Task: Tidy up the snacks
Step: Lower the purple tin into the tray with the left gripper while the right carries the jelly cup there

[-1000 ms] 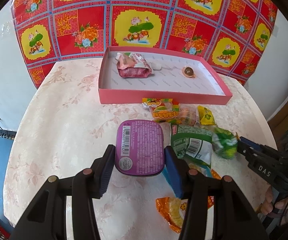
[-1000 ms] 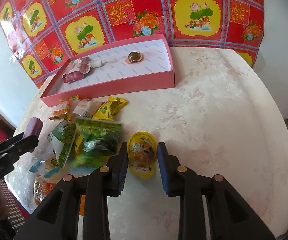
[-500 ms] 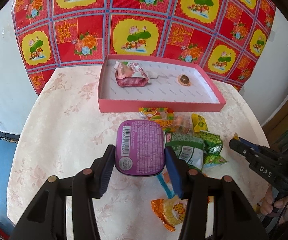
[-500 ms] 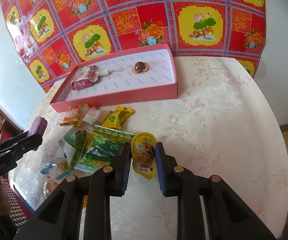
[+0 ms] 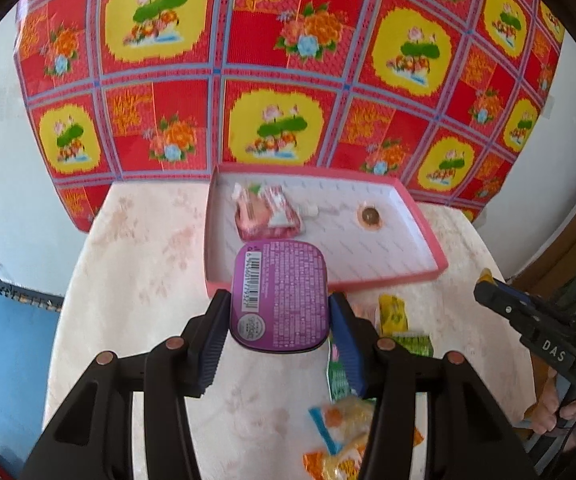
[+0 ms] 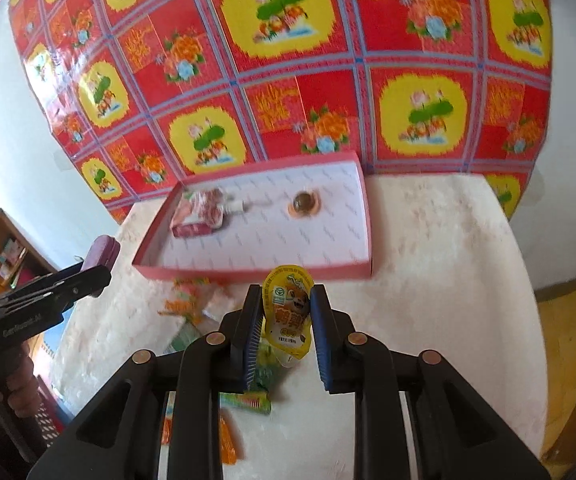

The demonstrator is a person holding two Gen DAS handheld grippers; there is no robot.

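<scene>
My left gripper (image 5: 278, 312) is shut on a flat purple tin (image 5: 279, 294), held above the table just in front of the pink tray (image 5: 428, 236). My right gripper (image 6: 284, 312) is shut on a small yellow snack packet (image 6: 288, 312), lifted off the table near the tray's front wall (image 6: 256, 272). Inside the tray lie a pink wrapped snack (image 5: 266, 216) and a small round brown sweet (image 5: 370, 215). Loose green, yellow and orange packets (image 5: 396, 316) remain on the table between the two grippers.
The round table has a pale floral cloth (image 5: 136, 264). A red and yellow flowered sheet (image 5: 272, 80) hangs on the wall behind the tray. A hand (image 5: 548, 412) holds the other gripper at the right edge of the left wrist view. A blue floor mat (image 5: 12, 344) lies at the left.
The right gripper has closed on the yellow packet and lifted it off the table. Both grippers have risen and moved toward the tray, the left still carrying the purple tin.
</scene>
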